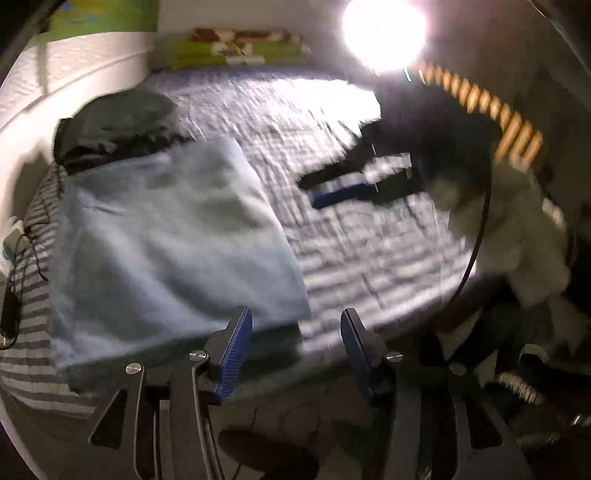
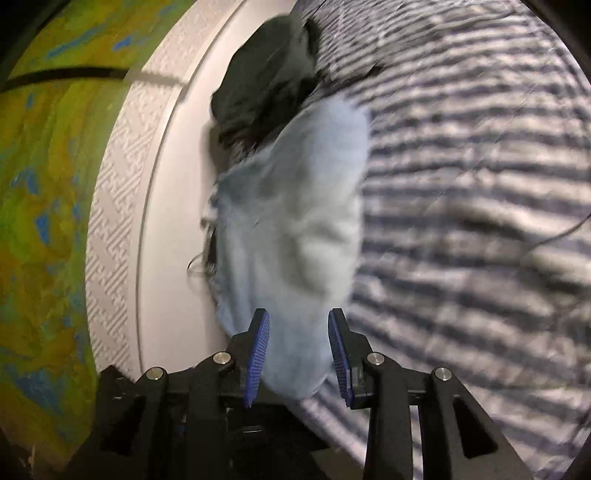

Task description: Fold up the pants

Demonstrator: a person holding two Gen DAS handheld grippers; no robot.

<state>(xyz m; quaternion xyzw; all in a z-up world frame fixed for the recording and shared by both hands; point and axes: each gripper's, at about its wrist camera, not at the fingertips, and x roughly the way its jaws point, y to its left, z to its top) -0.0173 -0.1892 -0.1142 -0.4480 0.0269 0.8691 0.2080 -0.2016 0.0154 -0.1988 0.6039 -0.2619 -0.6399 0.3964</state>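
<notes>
The light blue pants (image 1: 170, 236) lie folded into a rectangle on the striped bed cover (image 1: 362, 258), at the left. My left gripper (image 1: 295, 325) hovers open over their near right corner, nothing between its blue pads (image 1: 236, 350). In the right wrist view the same pants (image 2: 291, 229) stretch away from my right gripper (image 2: 298, 328), which is open with the cloth's near end lying between and below its pads (image 2: 258, 347). The left wrist view also shows the right gripper (image 1: 332, 192) from outside, above the cover with a hand in a pale sleeve behind it. Everything is motion-blurred.
A dark green garment (image 1: 114, 125) lies bunched beyond the pants, against the white bed frame (image 2: 162, 221). Green patterned pillows (image 1: 236, 48) sit at the far end. A bright lamp (image 1: 384, 33) glares at top right. Black cables (image 1: 18, 280) lie by the bed's left edge.
</notes>
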